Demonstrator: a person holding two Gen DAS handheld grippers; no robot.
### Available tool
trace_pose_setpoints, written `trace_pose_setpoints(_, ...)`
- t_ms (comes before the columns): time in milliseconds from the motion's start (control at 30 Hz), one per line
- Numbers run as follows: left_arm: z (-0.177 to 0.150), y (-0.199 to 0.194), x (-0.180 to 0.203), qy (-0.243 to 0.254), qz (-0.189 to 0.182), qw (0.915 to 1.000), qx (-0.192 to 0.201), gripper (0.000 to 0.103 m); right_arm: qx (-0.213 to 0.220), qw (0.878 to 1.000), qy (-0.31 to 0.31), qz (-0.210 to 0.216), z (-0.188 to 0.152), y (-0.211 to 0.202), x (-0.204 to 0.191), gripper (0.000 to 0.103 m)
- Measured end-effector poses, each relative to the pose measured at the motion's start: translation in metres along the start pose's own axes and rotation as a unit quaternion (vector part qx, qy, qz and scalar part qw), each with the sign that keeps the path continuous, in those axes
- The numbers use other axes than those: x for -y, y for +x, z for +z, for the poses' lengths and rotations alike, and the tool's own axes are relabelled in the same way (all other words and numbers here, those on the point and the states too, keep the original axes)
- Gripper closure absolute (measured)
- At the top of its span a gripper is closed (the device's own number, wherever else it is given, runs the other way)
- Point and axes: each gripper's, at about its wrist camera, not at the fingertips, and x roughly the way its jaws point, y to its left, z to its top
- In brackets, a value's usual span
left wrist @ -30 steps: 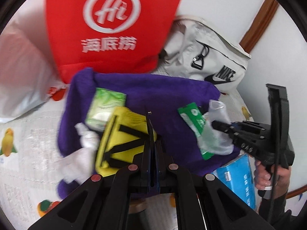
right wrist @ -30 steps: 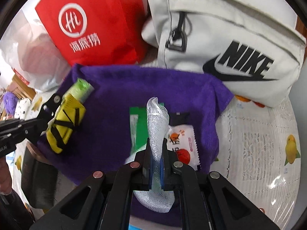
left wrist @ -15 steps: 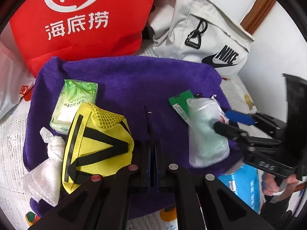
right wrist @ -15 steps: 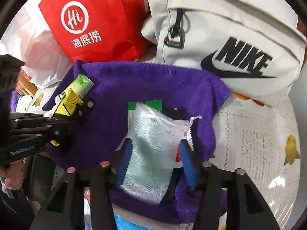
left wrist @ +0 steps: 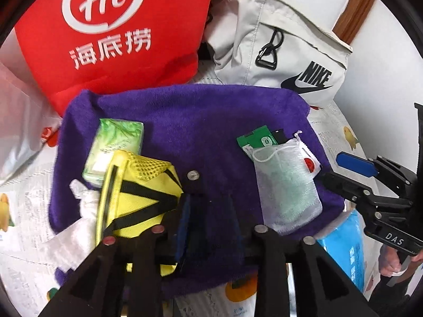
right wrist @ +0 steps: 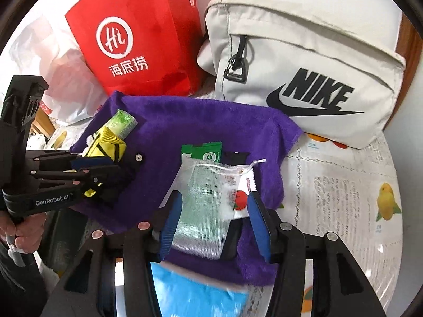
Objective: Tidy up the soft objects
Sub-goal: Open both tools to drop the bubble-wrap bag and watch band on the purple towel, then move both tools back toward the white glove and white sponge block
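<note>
Purple towel [left wrist: 206,121]; both grippers [left wrist: 208,211] [right wrist: 214,219] angled down, jaws apart.

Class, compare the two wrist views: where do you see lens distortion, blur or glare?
Left wrist view: fisheye bends the purple towel edges, dark corners; the left gripper fingers look smeared. Right wrist view: same curving; the blue pack at bottom is blurred; glare on the tablecloth.
</note>
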Motion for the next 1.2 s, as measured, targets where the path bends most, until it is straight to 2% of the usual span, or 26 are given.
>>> trace_pose_setpoints(100, -0.006, -0.016, 0.001, -0.001, 0.008, 0.9999, 0.01, 0.062, 0.008, 1.0, 0.006, 0.005, -0.005, -0.014, -0.002, 0.052)
trace_pose_setpoints(433, -0.047, -0.093, 0.018, 0.012, 0.044, 0.9962, 0.075, 0.061, 0.021, 0.999, 0.011, 0.028, -0.039, -0.062, -0.023, 0.052)
trace_pose_setpoints(600, -0.074, -0.123, 0.025, 0.007, 0.027, 0.9957, 0.088, 0.061, 0.031, 0.999, 0.008, 0.039, -0.06, -0.087, -0.034, 0.052)
trace_pose_setpoints(867, -0.126, -0.144, 0.042, 0.004, 0.02, 0.997, 0.075, 0.061, 0.049, 0.997, 0.017, 0.063, -0.102, -0.126, -0.047, 0.051)
trace_pose_setpoints(933, -0.14, -0.142, 0.046, 0.005, 0.016, 0.9976, 0.067, 0.061, 0.053, 0.996, 0.026, 0.07, -0.111, -0.133, -0.047, 0.05)
trace_pose_setpoints(1067, -0.169, -0.131, 0.054, 0.013, 0.001, 0.9988, 0.047, 0.06, 0.058, 0.996, 0.028, 0.058, -0.134, -0.143, -0.05, 0.044)
trace_pose_setpoints(1200, -0.19, -0.112, 0.064, 0.026, 0.0, 0.9993, 0.026, 0.054, 0.068, 0.996, 0.03, 0.054, -0.157, -0.151, -0.052, 0.042)
